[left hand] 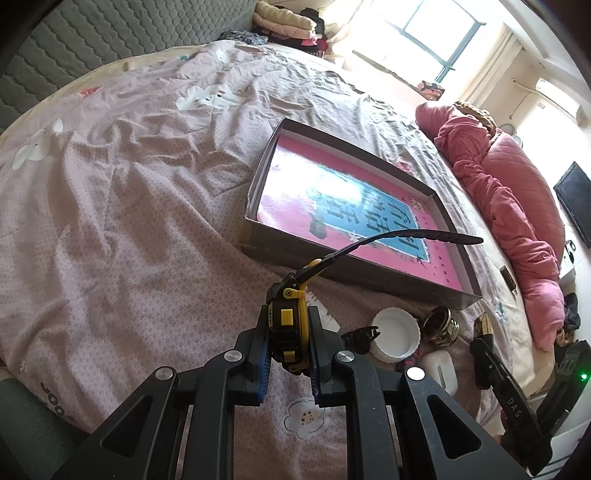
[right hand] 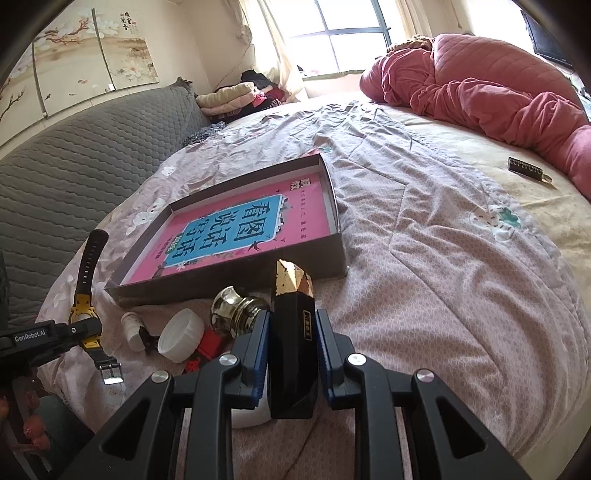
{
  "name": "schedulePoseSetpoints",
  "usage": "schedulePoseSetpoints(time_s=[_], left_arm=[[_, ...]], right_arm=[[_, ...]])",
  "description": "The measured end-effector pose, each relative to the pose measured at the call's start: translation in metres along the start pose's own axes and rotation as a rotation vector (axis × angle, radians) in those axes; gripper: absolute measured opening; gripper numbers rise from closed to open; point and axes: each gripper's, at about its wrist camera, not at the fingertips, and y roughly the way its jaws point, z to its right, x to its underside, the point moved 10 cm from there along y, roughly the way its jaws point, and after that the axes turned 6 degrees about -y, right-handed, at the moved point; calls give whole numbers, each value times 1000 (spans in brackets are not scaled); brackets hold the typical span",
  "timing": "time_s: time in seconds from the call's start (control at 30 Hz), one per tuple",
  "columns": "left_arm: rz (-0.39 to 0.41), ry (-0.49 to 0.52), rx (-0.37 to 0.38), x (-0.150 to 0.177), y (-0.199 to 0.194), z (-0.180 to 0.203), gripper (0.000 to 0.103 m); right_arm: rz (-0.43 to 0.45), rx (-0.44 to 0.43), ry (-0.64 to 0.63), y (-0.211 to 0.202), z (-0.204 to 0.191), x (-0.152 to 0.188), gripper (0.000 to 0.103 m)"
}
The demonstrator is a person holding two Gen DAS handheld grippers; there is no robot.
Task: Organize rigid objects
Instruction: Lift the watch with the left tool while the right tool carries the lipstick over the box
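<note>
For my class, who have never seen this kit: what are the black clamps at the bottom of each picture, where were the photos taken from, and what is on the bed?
Each clamp is a hand-held gripper carried by a person, with a camera looking along its fingers. One picture comes from the left gripper, shut on a yellow-and-black watch. The other comes from the right gripper, shut on a black case with a gold tip. On the bedsheet lie a shallow box holding a pink book, a white lid, a shiny metal knob and a small white bottle.

Bright window glare; fisheye-warped, dark corners.
</note>
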Motion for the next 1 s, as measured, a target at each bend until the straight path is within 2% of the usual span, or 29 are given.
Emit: schedulePoseSetpoints(time_s=[0.4,0.67,1.0], left_arm=[[7,12,17,1,-9,2,17],[50,33,22,-11,-24,9,17],[89,66,34,-31,-23,28,17]], right_arm=[[45,23,1,-21,-2,-3,24],[73,32,-1,-32,-3,-18,24],[133,49,-29,-28,-15,-47,24]])
